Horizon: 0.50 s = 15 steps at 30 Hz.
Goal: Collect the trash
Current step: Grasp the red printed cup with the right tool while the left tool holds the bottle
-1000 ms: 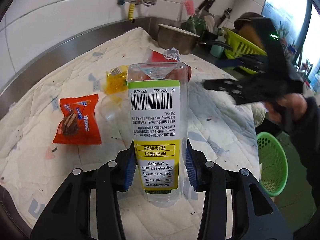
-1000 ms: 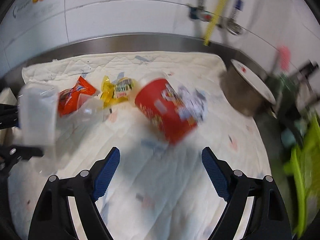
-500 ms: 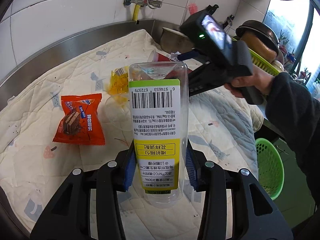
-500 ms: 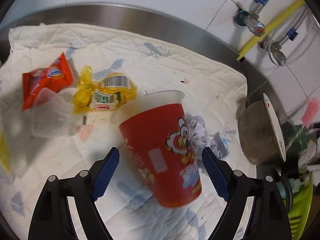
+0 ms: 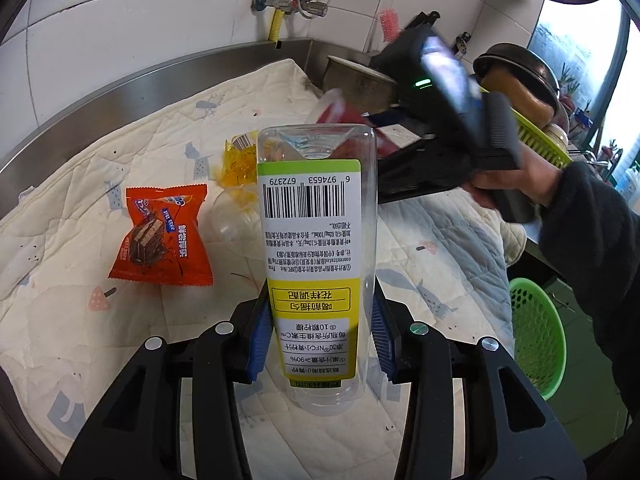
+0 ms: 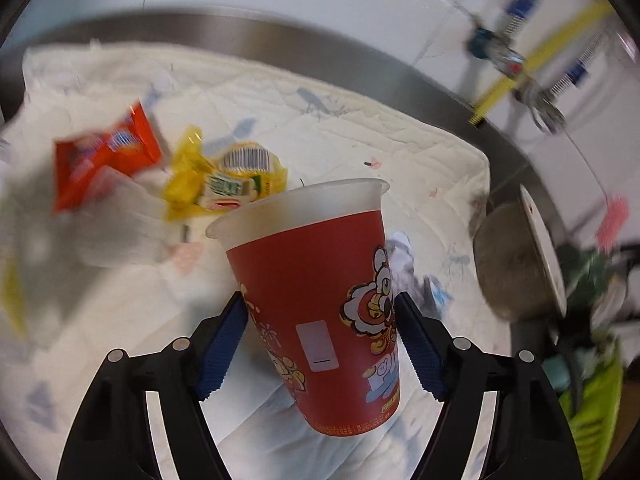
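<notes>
Left wrist view first: the left tongs point(image 5: 318, 344) are clamped on a clear plastic bottle point(image 5: 316, 240), blue pads pressed to both of its sides at the lower centre of the frame, the green-and-yellow label upside down with the barcode uppermost. Behind it, at centre left, an orange snack wrapper point(image 5: 162, 236) lies flat on the quilted cloth point(image 5: 120, 140) covering the surface, and a yellow wrapper point(image 5: 238, 164) sits just above centre, partly hidden by the bottle. At the lower right edge, a green basket point(image 5: 536, 348) is down off the surface.

Over to the right wrist view (blurry at the edges, mind you): the right tongs point(image 6: 322, 340) are closed on a red paper cup point(image 6: 320, 300), one pad against each side of it, the cup tilted with its white rim toward the upper left. The orange snack wrapper point(image 6: 106, 158) and yellow wrapper point(image 6: 226, 178) lie on the cloth at the upper left of the frame, touching or nearly so. A metal pot point(image 6: 516, 264) stands at the right.
</notes>
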Available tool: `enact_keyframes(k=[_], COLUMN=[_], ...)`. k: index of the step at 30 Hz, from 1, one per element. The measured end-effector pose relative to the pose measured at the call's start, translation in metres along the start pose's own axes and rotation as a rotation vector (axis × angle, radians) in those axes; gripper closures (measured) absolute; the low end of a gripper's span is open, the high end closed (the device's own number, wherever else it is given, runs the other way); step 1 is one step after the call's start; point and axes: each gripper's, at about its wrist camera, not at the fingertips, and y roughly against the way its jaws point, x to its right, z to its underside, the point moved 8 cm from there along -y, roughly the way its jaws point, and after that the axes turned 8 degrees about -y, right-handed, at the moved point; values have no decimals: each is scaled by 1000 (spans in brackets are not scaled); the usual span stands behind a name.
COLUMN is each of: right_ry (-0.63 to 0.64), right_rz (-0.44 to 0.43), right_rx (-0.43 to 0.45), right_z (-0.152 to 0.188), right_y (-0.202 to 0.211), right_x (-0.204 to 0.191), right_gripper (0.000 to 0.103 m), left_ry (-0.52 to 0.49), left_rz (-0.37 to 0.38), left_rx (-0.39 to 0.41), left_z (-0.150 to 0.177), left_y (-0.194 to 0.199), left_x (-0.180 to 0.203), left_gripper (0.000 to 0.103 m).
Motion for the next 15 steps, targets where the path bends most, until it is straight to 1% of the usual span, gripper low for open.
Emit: enact_keyframes(k=[3, 7, 8, 10, 14, 15], right_ry=[-100, -207, -245, -303, -445, -478], right_rz=[-70, -98, -85, -87, -14, 11], right_rx=[22, 40, 44, 48, 26, 16], right_z=[16, 50, 63, 88, 161, 184], right_y=[32, 75, 89, 113, 160, 170], right_x=[-1, -4, -2, -4, -2, 0], right_gripper=[31, 31, 31, 31, 31, 31], left_ry=[5, -10, -16, -35, -91, -102], left_rz=[6, 22, 33, 57, 107, 121], left_rx=[3, 14, 19, 25, 22, 23], left_z=[0, 0, -1, -1, 1, 1], left_y=[5, 15, 18, 23, 28, 28], left_x=[3, 20, 27, 44, 85, 94], left_gripper=[60, 60, 60, 60, 60, 60])
